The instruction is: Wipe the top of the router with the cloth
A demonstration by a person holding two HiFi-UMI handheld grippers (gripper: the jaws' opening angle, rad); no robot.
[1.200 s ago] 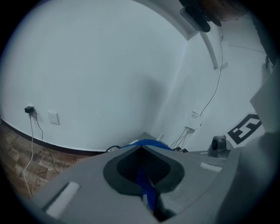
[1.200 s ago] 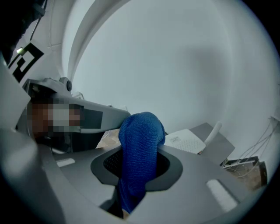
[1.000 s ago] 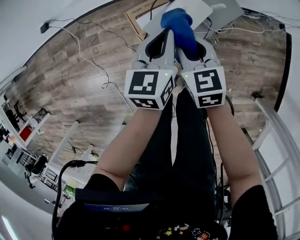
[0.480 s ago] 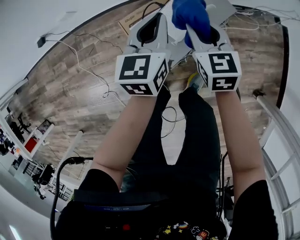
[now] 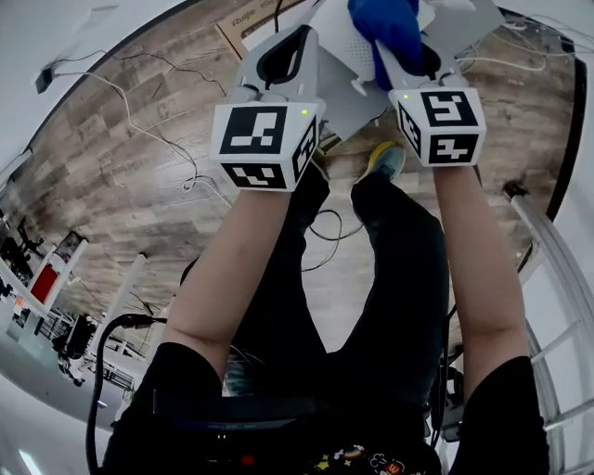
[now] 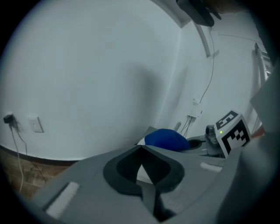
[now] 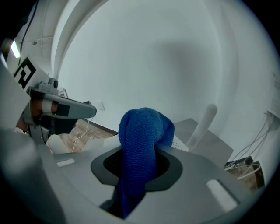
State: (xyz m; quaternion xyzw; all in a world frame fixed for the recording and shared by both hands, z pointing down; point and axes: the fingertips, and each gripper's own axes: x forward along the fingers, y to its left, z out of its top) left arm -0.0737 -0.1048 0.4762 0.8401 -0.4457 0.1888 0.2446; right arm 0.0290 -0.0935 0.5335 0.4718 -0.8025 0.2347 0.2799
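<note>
The white router [image 5: 342, 46] lies on a grey board [image 5: 362, 102] at the top of the head view. Its perforated top [image 7: 180, 142] and one upright antenna [image 7: 203, 122] show in the right gripper view. My right gripper [image 7: 140, 164] is shut on the blue cloth [image 7: 142, 140], which bulges out past the jaws and rests on the router's top [image 5: 390, 32]. My left gripper [image 5: 308, 35] is at the router's left edge with its jaws closed; a white sliver of the router [image 6: 141, 173] shows between them. The cloth [image 6: 166, 140] sits just beyond the left jaws.
The wood-look floor [image 5: 139, 167] carries loose cables [image 5: 176, 111] and a cardboard box [image 5: 251, 28]. My legs and a shoe [image 5: 382, 162] are below the grippers. A white wall with sockets [image 6: 35, 124] stands behind, and a metal rack [image 5: 548, 260] is at the right.
Both grippers, the cloth and the router have shifted toward the top of the head view. The cloth now sits farther right over the router's top.
</note>
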